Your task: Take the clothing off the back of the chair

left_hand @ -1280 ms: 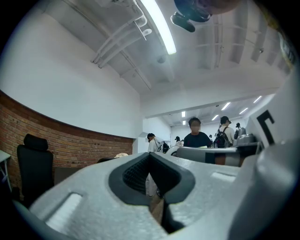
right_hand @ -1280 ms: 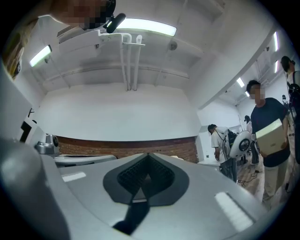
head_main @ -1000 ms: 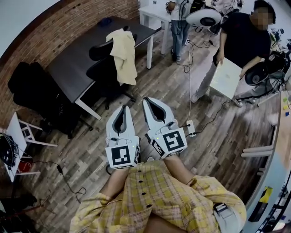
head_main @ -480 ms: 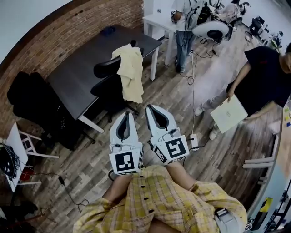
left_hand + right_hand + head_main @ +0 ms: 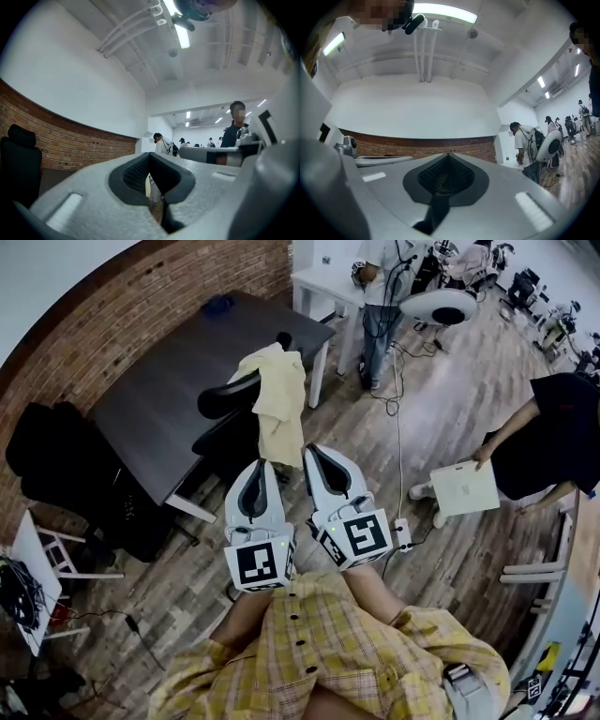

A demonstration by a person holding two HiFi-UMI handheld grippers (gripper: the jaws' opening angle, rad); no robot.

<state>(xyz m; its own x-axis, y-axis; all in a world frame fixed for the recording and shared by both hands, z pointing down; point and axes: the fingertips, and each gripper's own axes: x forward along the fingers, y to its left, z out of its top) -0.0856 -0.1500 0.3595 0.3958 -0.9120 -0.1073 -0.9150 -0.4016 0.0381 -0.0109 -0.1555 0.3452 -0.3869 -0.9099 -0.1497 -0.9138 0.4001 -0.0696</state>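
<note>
In the head view, a yellow checked shirt (image 5: pixel 319 643) on the person holding the tools is seen nearest, at the bottom edge. Just beyond it the left claw (image 5: pixel 257 465) and the right claw (image 5: pixel 312 449) are held side by side over the wooden floor (image 5: pixel 450 418), both pointing at the chair. Each claw's own view shows its jaws brought together at the tips, with nothing gripped between them. A pale sliver is seen through the slit of the left claw's jaws, but what it is cannot be told.

A white power strip (image 5: pixel 403 535) lies on the floor just to the right of the right claw. Directly ahead of the claws stands the black chair (image 5: pixel 225 401), pushed up to the dark tabletop (image 5: pixel 159 381). The clothing (image 5: pixel 279 399), a pale yellow garment, is draped over the chair's back and hangs down its near side, untouched by either claw. Chair, garment and tabletop are shown by the head view alone.

Behind the tabletop the brick wall (image 5: pixel 122 296) is seen, and it appears in all three views. To the right a person in dark clothes (image 5: pixel 562 427) holds a white sheet (image 5: pixel 464 488). Farthest off, a person in a white top (image 5: pixel 380 277) stands by a white table (image 5: pixel 323 282). The ceiling lights (image 5: pixel 183 35) are shown only by the two gripper views, which look level and upward.
</note>
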